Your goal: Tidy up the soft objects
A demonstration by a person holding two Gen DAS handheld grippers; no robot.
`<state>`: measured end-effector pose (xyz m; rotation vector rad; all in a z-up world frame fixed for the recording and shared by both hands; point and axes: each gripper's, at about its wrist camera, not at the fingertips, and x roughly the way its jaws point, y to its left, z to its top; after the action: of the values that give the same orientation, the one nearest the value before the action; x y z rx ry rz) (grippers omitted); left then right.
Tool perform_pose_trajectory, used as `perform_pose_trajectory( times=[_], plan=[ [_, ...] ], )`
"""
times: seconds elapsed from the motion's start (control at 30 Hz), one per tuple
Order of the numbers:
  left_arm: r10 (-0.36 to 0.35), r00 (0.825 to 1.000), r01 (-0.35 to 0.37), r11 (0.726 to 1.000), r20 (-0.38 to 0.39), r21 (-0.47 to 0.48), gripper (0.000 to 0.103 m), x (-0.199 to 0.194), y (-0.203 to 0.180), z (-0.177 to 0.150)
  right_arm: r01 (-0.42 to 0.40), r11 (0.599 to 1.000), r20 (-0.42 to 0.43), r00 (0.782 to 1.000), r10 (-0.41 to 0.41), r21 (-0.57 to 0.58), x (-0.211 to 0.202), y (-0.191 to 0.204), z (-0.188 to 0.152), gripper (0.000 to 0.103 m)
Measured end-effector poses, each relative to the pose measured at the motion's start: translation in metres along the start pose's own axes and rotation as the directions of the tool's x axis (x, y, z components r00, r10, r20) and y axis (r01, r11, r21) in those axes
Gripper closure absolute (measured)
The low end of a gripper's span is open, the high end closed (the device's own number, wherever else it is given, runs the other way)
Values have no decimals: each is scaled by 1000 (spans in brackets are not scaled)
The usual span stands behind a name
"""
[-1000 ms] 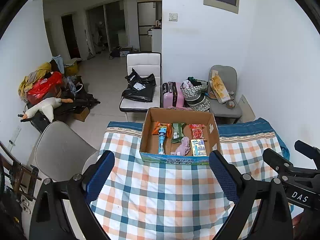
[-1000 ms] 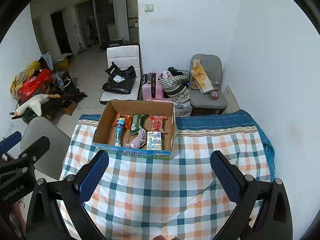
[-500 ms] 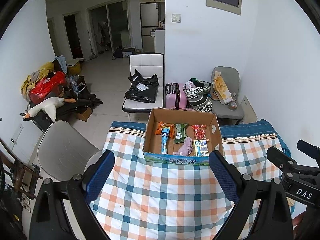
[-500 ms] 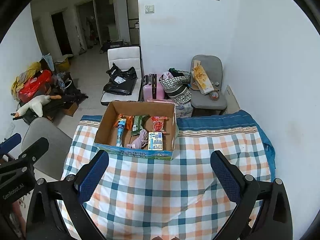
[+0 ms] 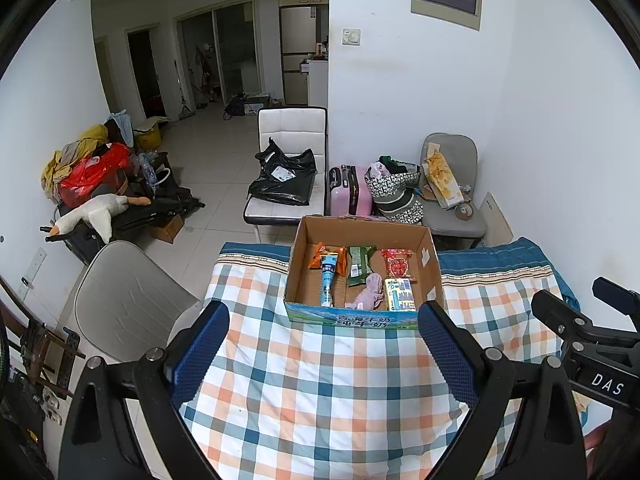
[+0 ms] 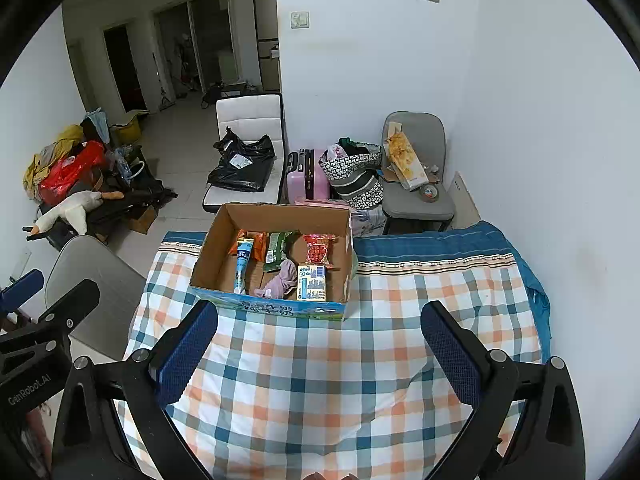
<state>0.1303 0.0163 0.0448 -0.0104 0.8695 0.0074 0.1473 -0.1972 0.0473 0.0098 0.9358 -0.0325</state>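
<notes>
An open cardboard box (image 5: 428,240) (image 6: 208,248) stands at the far side of a checked tablecloth (image 5: 320,380) (image 6: 320,380). Inside lie a pink soft cloth toy (image 5: 368,292) (image 6: 280,280), a blue tube (image 5: 328,276) (image 6: 242,262), a green packet (image 5: 360,264) (image 6: 276,250), a red packet (image 5: 398,264) (image 6: 318,250), an orange packet (image 5: 318,254) and a yellow carton (image 5: 400,294) (image 6: 312,282). My left gripper (image 5: 324,344) is open and empty, well short of the box. My right gripper (image 6: 320,348) is open and empty too, held beside it.
A grey chair (image 5: 124,304) stands at the table's left. Beyond the table are a white chair with a black bag (image 5: 286,180), a pink suitcase (image 5: 348,192), patterned bags (image 5: 396,188) and a grey chair (image 5: 452,184). White walls close the right side.
Both grippers have drawn back and up slightly, so the box sits a little farther away in both views. Both stay open and empty.
</notes>
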Motion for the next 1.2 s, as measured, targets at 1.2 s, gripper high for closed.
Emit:
perform_pose_trajectory(
  times=[1.2],
  plan=[
    [-1,1000,1,1000,3,-2,6,-4,0,-1,0,1000,7,1000,0,-3,-6,-4,3,0]
  ],
)
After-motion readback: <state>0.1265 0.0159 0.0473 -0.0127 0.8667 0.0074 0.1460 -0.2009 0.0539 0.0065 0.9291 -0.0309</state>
